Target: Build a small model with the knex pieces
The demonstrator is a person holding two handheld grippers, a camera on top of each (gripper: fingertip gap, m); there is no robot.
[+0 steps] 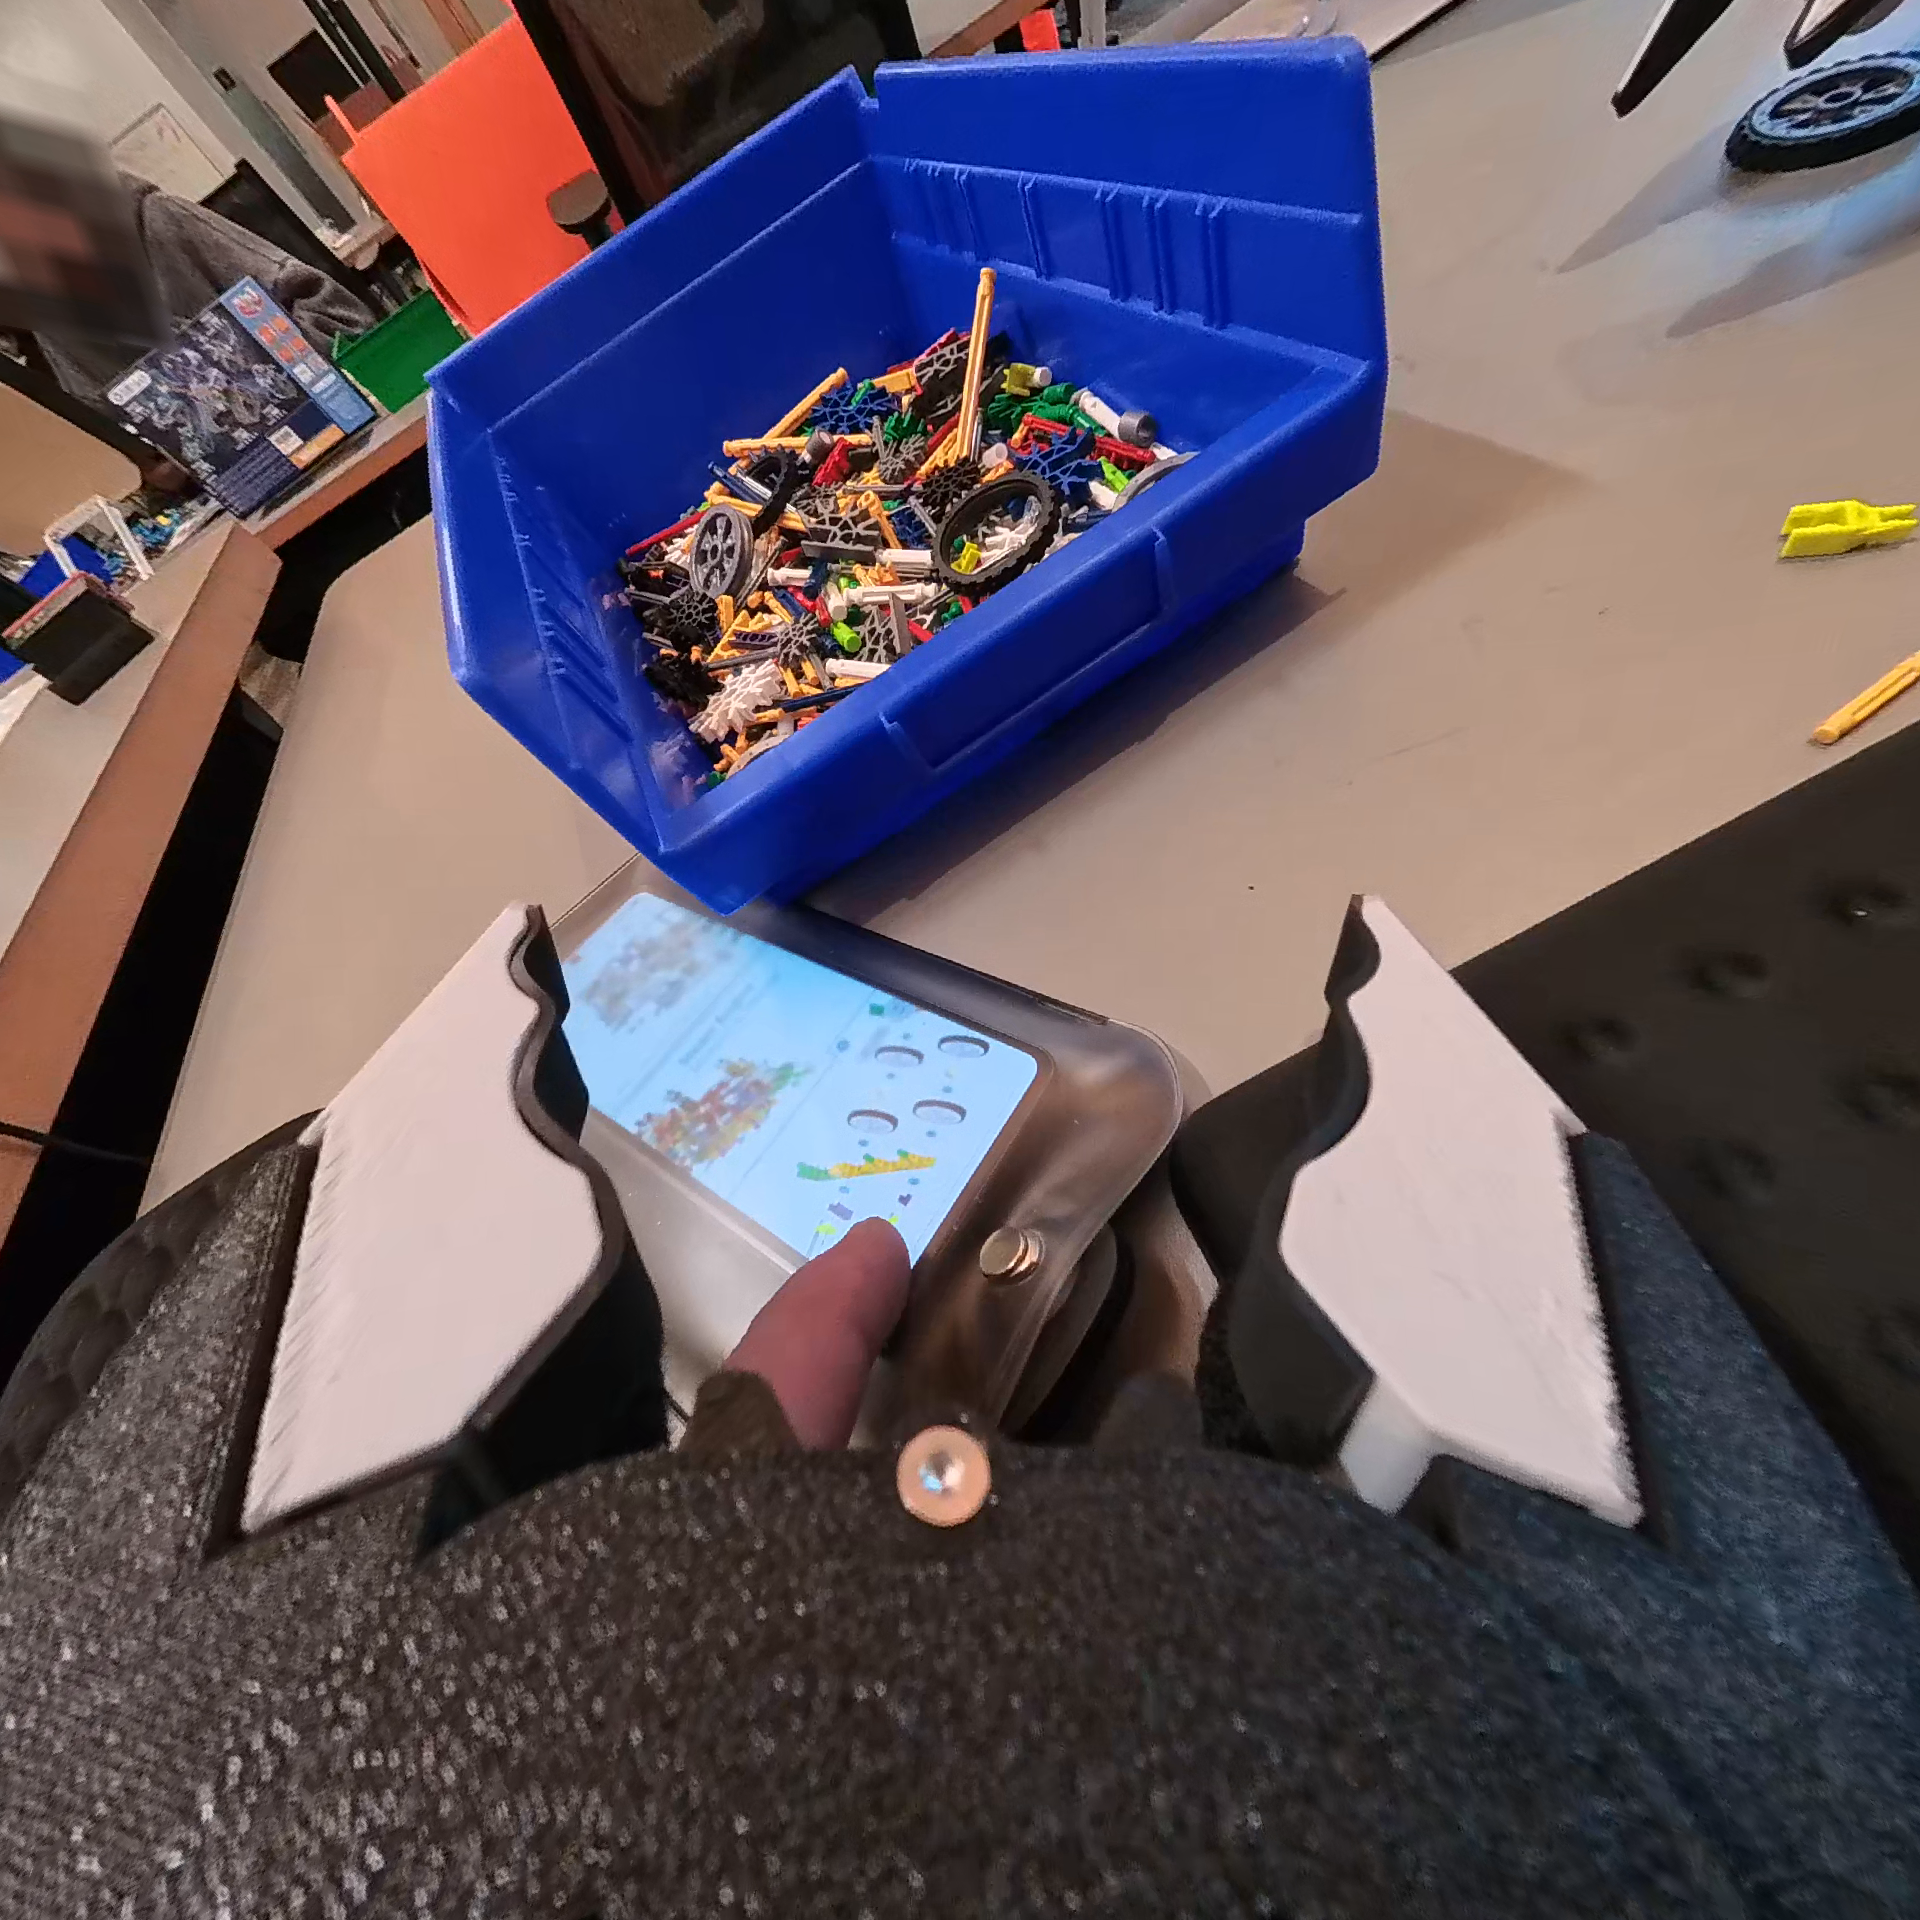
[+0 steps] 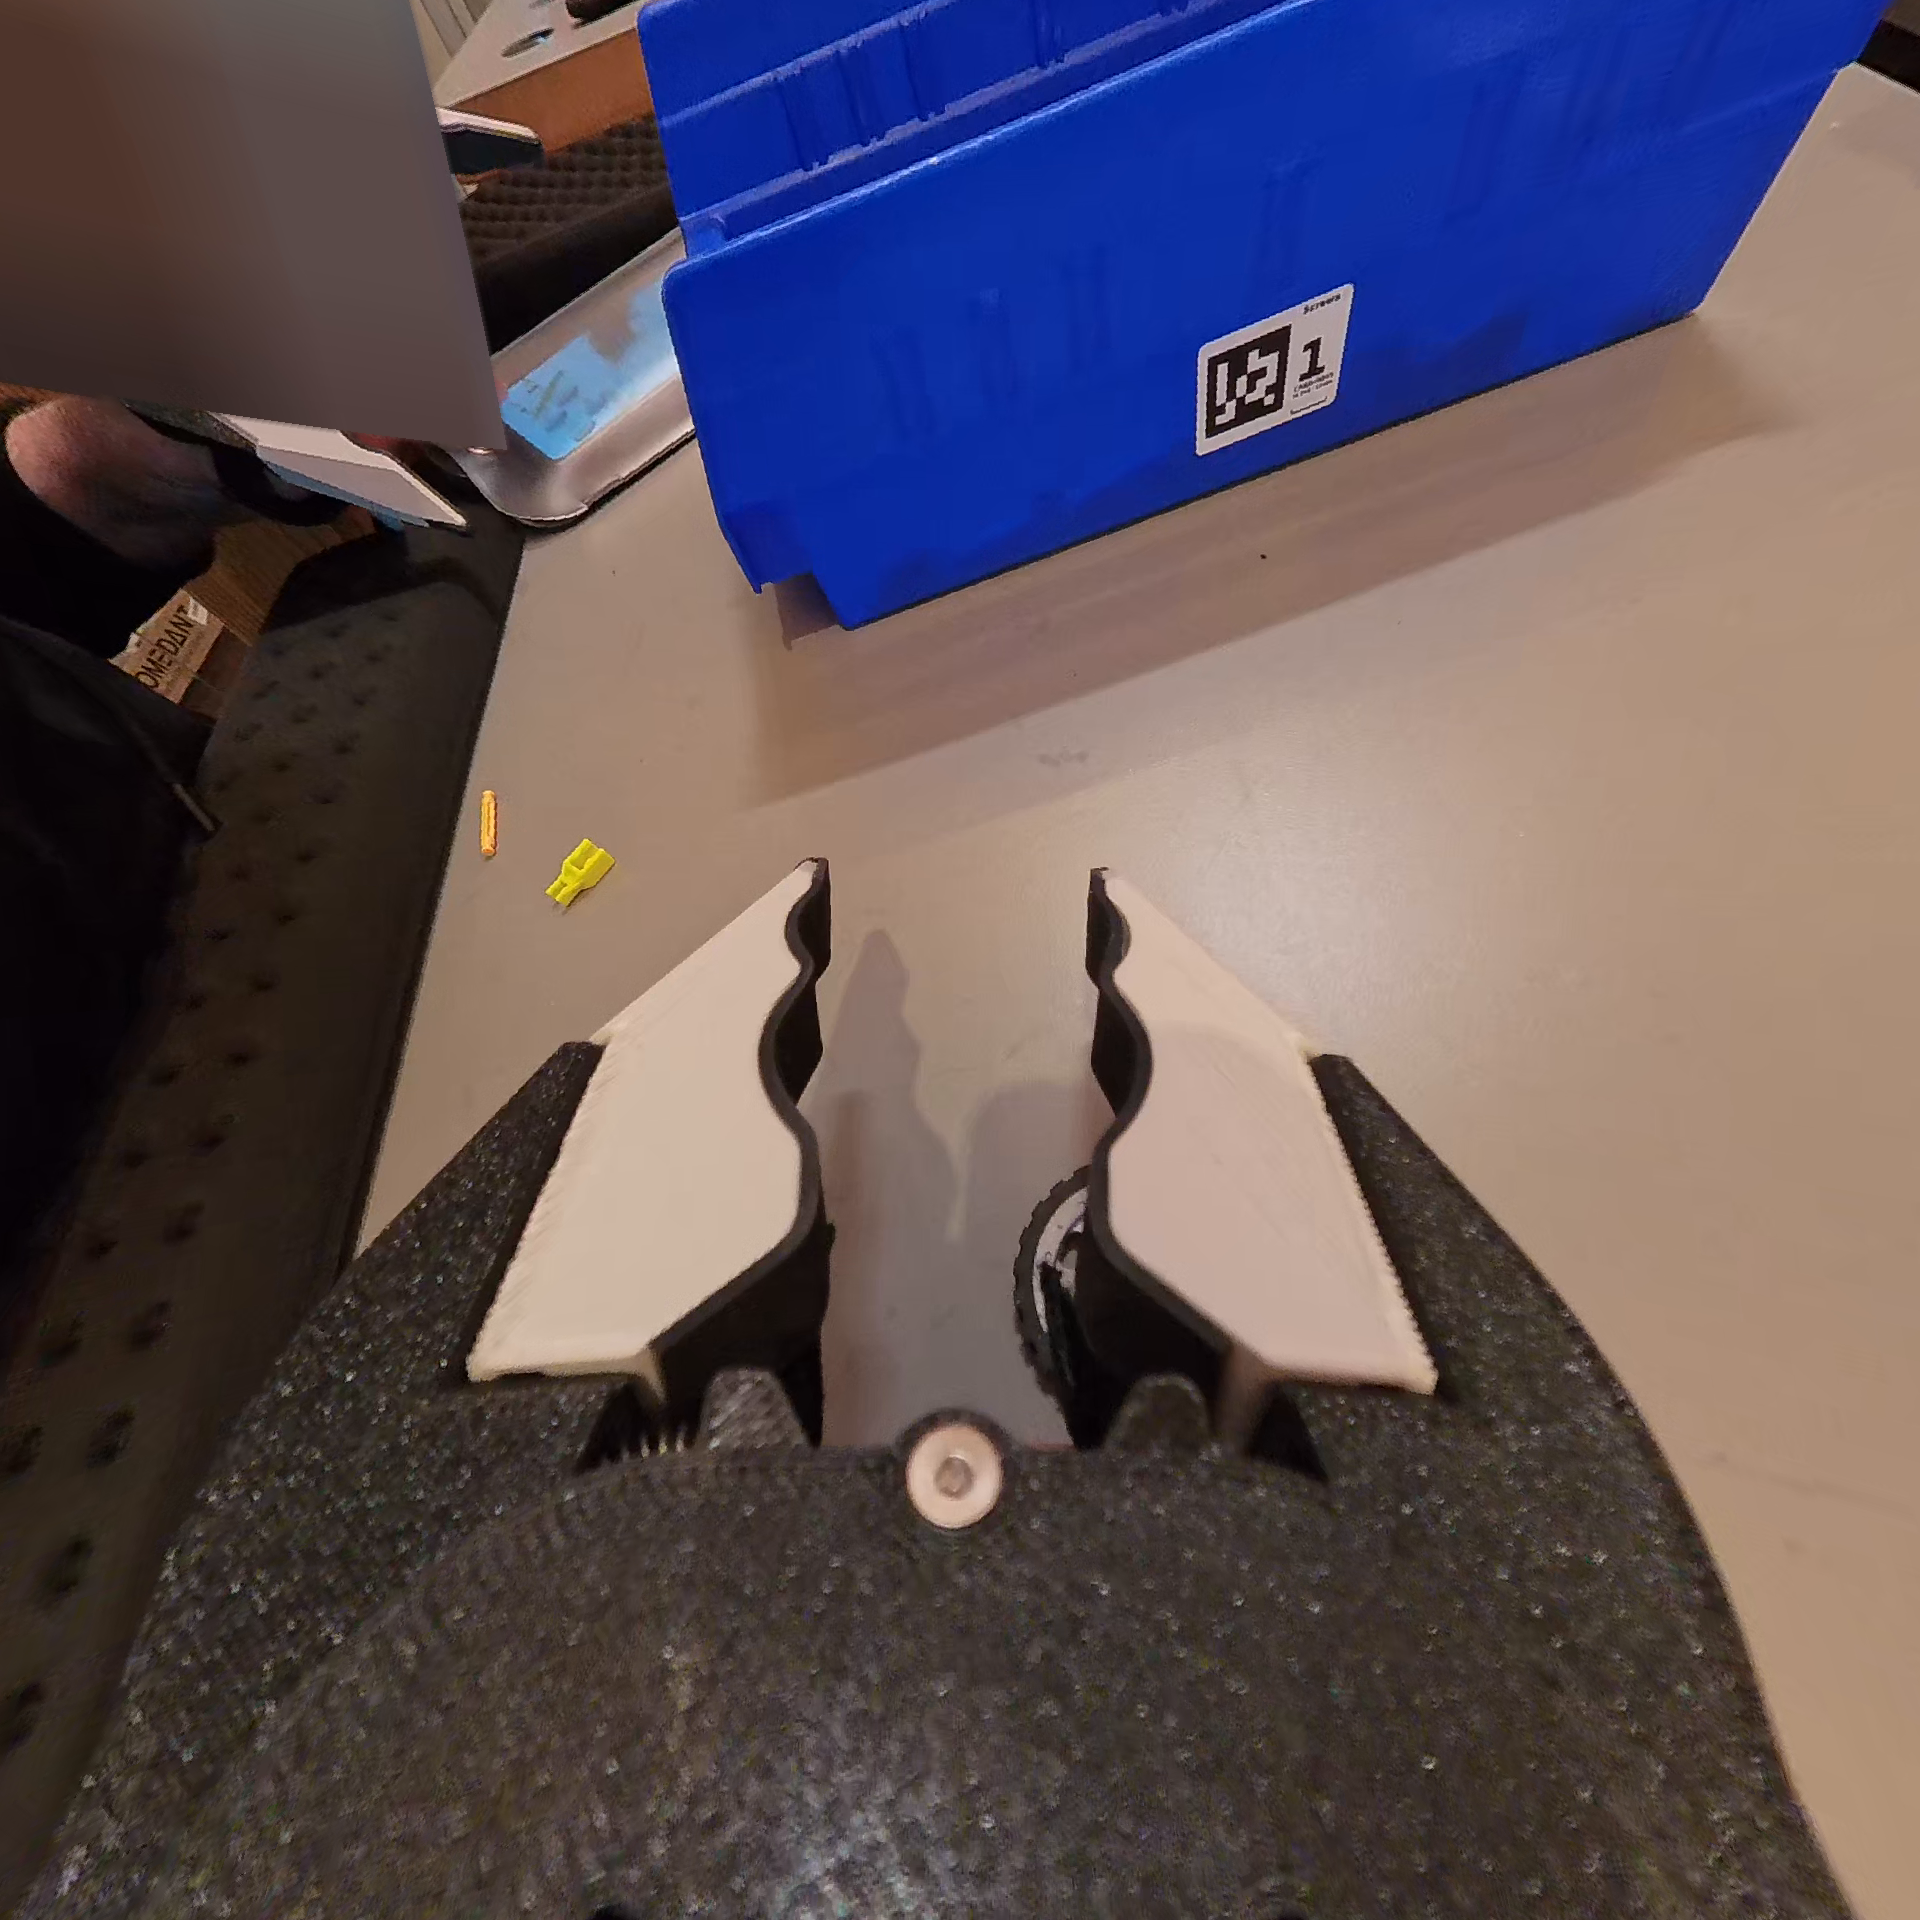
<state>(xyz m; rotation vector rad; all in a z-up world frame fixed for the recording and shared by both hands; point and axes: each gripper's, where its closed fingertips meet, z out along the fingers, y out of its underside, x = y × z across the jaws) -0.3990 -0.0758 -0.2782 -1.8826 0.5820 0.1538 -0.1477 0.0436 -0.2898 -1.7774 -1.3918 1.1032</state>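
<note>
a lit tablet (image 1: 800, 1091) in a clear case was laid on the grey table (image 1: 1455, 727), touching the near corner of a blue bin (image 1: 1226, 592) filled with mixed construction-toy pieces (image 1: 873, 540). a person's fingertip (image 1: 842, 1320) was pressed on its screen. the left gripper (image 1: 940, 956) was held over the tablet, fingers spread wide and empty. the right gripper (image 2: 958, 883) was seen parted, nothing gripped, a small wheel (image 2: 1049, 1278) beside its right finger. a yellow connector (image 2: 579, 871) and an orange rod (image 2: 488, 823) were left near the table edge.
</note>
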